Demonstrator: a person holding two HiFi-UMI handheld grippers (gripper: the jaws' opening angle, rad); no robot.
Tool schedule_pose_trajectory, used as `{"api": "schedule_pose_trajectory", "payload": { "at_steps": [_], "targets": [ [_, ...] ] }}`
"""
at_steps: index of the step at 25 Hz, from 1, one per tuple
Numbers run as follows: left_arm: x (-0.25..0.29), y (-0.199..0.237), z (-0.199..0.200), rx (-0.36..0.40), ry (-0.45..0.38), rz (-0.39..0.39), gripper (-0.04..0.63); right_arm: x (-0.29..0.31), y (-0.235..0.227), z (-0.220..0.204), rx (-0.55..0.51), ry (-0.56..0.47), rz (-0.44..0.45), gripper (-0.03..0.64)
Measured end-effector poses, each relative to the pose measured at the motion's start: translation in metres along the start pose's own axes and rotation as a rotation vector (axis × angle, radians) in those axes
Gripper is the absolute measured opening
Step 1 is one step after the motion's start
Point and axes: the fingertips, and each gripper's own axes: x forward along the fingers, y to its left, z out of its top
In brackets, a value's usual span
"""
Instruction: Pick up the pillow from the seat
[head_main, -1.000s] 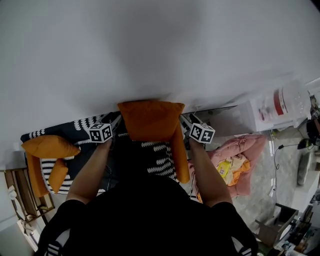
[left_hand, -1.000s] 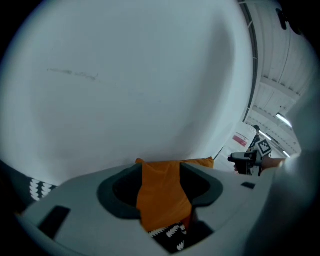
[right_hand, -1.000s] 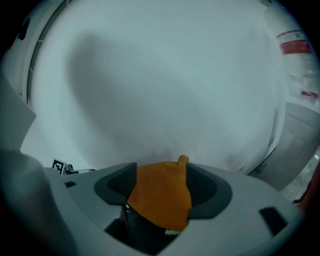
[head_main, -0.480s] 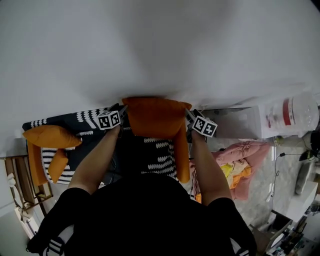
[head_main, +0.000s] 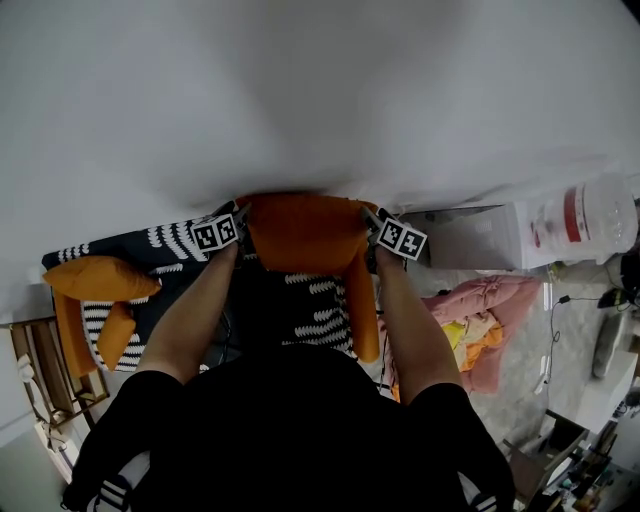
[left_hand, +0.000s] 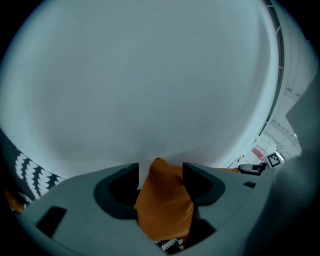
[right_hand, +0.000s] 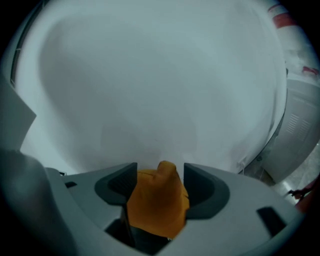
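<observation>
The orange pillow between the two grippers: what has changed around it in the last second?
The left gripper and right gripper moved forward, away from the person, along the orange pillow's sides to its far corners. The left gripper's jaws are opening, with a pillow corner between them. The pillow itself, the other orange pillow and the striped seat cover barely shifted.

The seat (head_main: 318, 322) has a black-and-white patterned cover. On its left end sit a big orange cushion (head_main: 100, 279) and a smaller orange cushion (head_main: 115, 346).
</observation>
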Motion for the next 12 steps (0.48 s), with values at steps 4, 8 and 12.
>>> {"api": "schedule_pose_trajectory", "payload": {
  "at_steps": [4, 8, 12],
  "targets": [
    [0.004, 0.003, 0.001, -0.017, 0.003, 0.002, 0.279, 0.009, 0.000, 0.002, -0.011, 0.007, -0.020, 0.262],
    [0.008, 0.003, 0.000, -0.010, 0.022, -0.009, 0.236, 0.016, 0.002, -0.001, -0.044, 0.036, -0.044, 0.222],
    [0.009, 0.000, -0.003, 0.000, 0.034, -0.014, 0.173, 0.019, 0.003, -0.003, -0.078, 0.048, -0.055, 0.186]
  ]
}}
